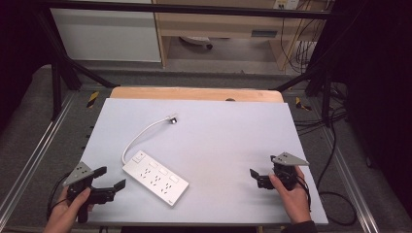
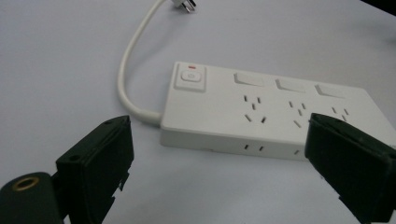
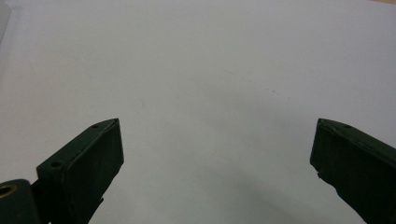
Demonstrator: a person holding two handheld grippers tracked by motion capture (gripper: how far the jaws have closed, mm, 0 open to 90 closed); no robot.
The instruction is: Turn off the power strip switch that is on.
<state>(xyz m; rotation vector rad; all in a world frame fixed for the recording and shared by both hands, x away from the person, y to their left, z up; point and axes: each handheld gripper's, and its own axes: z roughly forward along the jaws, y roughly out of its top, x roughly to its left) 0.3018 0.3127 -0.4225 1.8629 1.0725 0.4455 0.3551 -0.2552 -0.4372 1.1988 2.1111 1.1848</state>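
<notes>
On the bench (image 1: 218, 136) there are two tools, one white power strip, and one cord with one plug. At the near left corner the left tool (image 1: 111, 178) is held in the person's left hand (image 1: 65, 213), jaws spread wide and holding nothing, pointed toward the power strip (image 1: 155, 177). The strip lies flat just to its right, slanted across the near left part of the bench, close to the jaw tips without touching them. Its white cord (image 1: 141, 133) curves up and away from the strip's far end to the plug (image 1: 172, 118), which rests nearer the middle of the bench. Well apart, near the right edge, the right tool (image 1: 260, 175) sits in the right hand (image 1: 291, 194), jaws likewise parted and empty, over bare surface.

The left gripper view gives detail the high view blurs: the strip (image 2: 275, 116) carries one power button (image 2: 190, 77) with a red mark above it, three flat switches in a row, and three groups of socket slots below them, with more slots along the near side wall. The right gripper view shows plain bench (image 3: 210, 70) between its open jaws
</notes>
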